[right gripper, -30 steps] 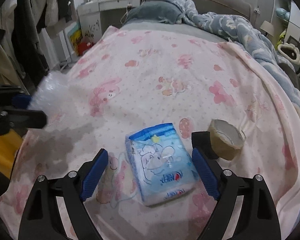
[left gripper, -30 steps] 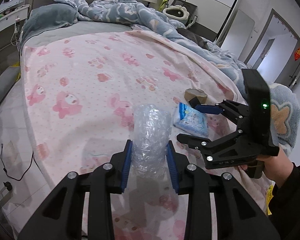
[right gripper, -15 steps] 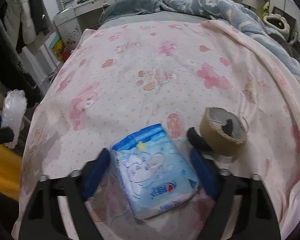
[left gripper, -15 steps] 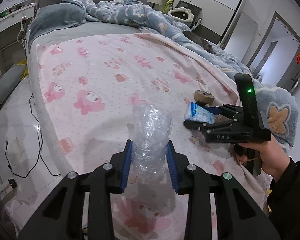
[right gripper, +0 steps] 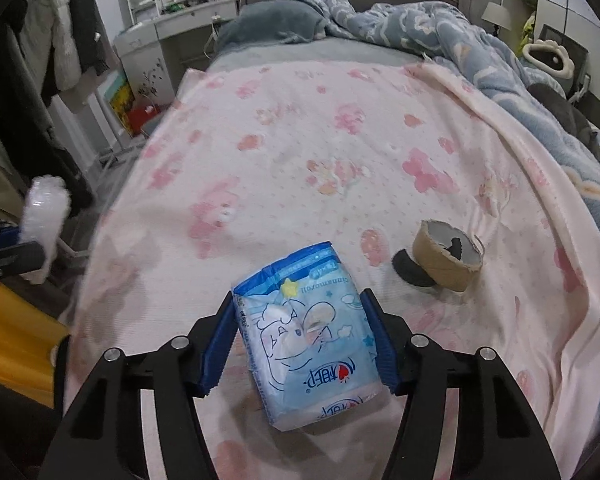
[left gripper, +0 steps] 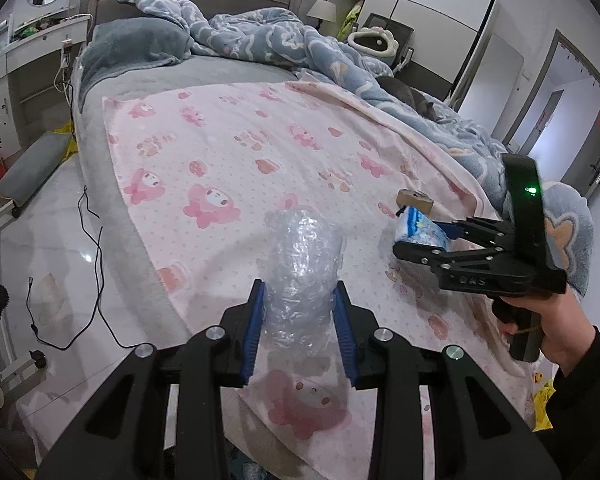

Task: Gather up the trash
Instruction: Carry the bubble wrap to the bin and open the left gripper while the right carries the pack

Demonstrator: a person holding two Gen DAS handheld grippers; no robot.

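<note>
Left tongs [left gripper: 298, 322] clamp a wad of bubble wrap [left gripper: 302, 264] at lower centre; right tongs [right gripper: 300, 340] are closing around the blue tissue pack [right gripper: 306, 344], just left of a tape roll [right gripper: 446, 254] on the bed [right gripper: 300, 128]

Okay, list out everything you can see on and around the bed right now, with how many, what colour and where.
Bubble wrap wad: one, clear, between the left tongs' pads.
Tissue pack: one, blue and white, between the right tongs' pads, which are closing on it.
Tape roll core: one, brown cardboard, on the pink blanket beside the pack.
Pink blanket: one, pink cartoon print, spread over the bed.
Blue duvet: one, blue-grey, bunched at the far side.
Pillow: one, grey, at the headboard.
Cable: one, black, on the floor.
Left tongs: one, black with blue pads.
Right tongs: one, same colours.
Hand: one, dark sleeve, holding the right tongs' handle.
</note>
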